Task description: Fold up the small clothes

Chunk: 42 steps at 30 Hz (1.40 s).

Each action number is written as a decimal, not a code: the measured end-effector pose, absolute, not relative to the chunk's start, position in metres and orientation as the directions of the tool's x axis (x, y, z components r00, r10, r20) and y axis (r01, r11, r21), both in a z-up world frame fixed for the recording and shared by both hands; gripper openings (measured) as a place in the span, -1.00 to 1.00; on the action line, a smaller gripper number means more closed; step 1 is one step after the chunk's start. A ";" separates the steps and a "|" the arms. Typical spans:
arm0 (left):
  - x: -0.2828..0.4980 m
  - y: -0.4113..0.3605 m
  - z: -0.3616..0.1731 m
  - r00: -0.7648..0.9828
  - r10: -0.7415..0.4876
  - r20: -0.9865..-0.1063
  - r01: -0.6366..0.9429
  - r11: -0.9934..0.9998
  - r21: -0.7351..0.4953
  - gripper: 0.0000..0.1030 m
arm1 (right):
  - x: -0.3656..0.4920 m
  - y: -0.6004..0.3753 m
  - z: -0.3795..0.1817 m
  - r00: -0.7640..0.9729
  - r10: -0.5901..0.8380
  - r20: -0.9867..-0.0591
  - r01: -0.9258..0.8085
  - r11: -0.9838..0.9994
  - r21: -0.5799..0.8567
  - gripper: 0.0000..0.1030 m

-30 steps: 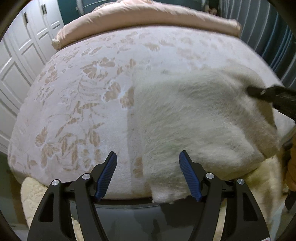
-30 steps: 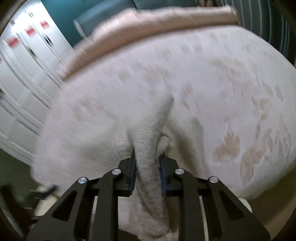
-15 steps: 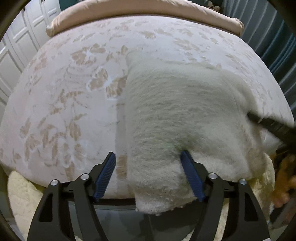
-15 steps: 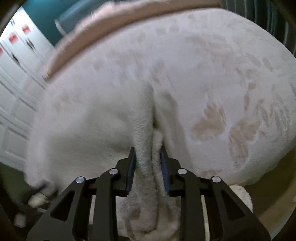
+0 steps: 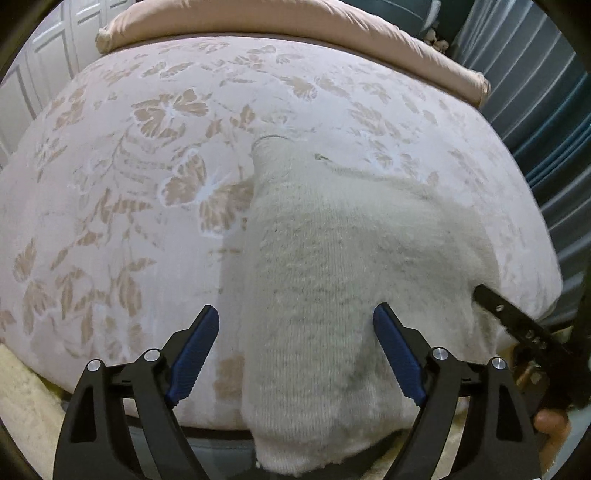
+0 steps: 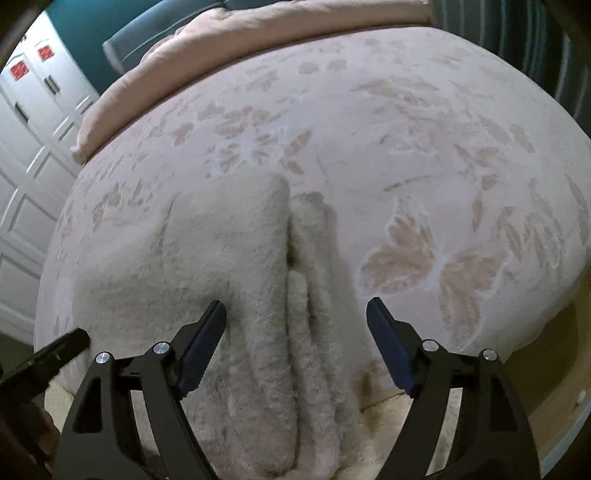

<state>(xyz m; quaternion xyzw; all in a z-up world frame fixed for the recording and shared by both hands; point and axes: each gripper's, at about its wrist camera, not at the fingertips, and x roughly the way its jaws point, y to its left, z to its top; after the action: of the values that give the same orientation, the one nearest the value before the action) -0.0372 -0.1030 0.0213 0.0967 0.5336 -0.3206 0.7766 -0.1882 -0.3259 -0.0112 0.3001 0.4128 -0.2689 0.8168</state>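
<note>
One fuzzy cream knit garment point(image 5: 332, 266), one floral bedspread point(image 5: 129, 177), one pink pillow point(image 5: 277, 18) along the far edge, two grippers, the left gripper point(image 5: 295, 332) and right gripper point(image 6: 295, 325), and two red stickers point(image 6: 31, 61) on white cupboard doors point(image 6: 22, 147)

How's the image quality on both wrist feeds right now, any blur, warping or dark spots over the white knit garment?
Left wrist view: sharp, knit ribs on the white knit garment readable, strong fisheye bulge in the floral bedspread, dark vignette corners. Right wrist view: softer, slightly hazy; garment folds legible, bedspread washed out, same barrel warp. No glare in either view.
</note>
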 end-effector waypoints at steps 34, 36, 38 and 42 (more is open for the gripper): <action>-0.071 -0.083 0.028 0.232 -0.369 -0.900 0.674 0.728 -0.124 0.65 | -0.233 -0.300 -0.002 0.525 -0.081 -0.847 0.636 0.698 0.327 0.09; -0.084 -0.075 0.019 0.179 -0.367 -0.913 0.691 0.707 -0.149 0.66 | -0.237 -0.289 -0.018 0.520 -0.015 -0.854 0.621 0.694 0.365 0.09; -0.091 -0.075 0.002 0.155 -0.315 -0.936 0.700 0.704 -0.121 0.67 | -0.232 -0.281 -0.029 0.499 -0.002 -0.866 0.617 0.703 0.354 -0.42; -0.088 -0.070 -0.007 0.167 -0.279 -0.946 0.675 0.732 -0.097 0.68 | -0.240 -0.276 0.020 0.632 -0.062 -0.772 0.561 0.724 0.401 -0.63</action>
<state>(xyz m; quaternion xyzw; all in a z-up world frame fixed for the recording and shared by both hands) -0.0882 -0.0697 -0.0075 0.1766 0.5600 -0.3207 0.7432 -0.2402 -0.2761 0.0204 0.3224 0.3869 -0.1846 0.8439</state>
